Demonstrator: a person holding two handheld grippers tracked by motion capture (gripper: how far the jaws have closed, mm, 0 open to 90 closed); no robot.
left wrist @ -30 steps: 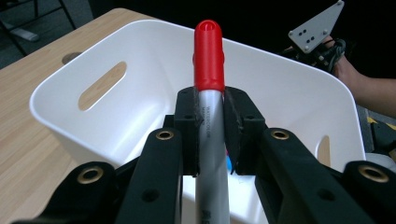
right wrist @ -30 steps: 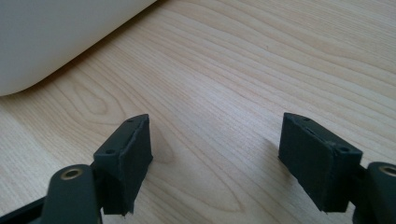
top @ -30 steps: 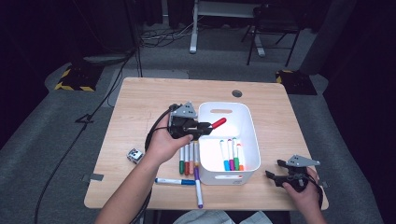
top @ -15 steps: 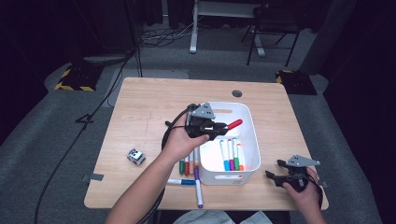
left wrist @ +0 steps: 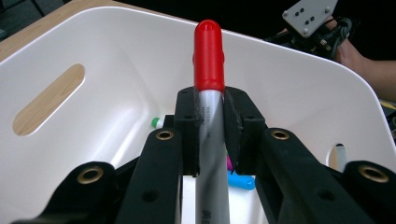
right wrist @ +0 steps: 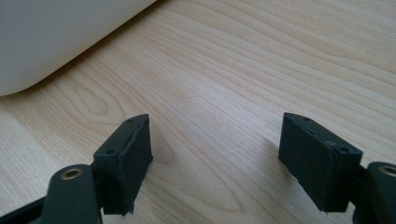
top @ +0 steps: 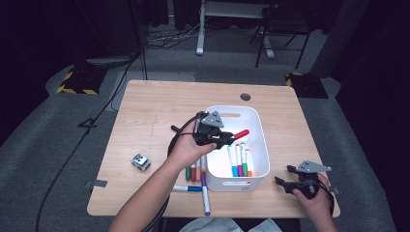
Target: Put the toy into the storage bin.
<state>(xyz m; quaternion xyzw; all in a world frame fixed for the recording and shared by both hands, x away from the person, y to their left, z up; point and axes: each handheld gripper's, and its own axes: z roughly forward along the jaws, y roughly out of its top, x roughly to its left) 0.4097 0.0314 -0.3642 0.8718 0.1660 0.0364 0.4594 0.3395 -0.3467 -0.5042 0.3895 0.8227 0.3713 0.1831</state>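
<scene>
Left gripper view: the left gripper (left wrist: 210,126) clamps the marker (left wrist: 208,93) on its barrel below the red cap, over the bin (left wrist: 299,93). Marker judged light, rigid, smooth; grip mid-barrel. The right gripper (right wrist: 215,154) rests released, jaws apart, on the table (right wrist: 261,56).

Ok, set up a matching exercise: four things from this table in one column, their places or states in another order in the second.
1. red-capped marker
2. right tool
3. purple marker
4. small cube

a. open above bare wood
b. on the table left of the white bin
c. clamped in the left tool
d. on the table at the bin's front left corner

Pairs: 1-c, 2-a, 3-d, 4-b
</scene>
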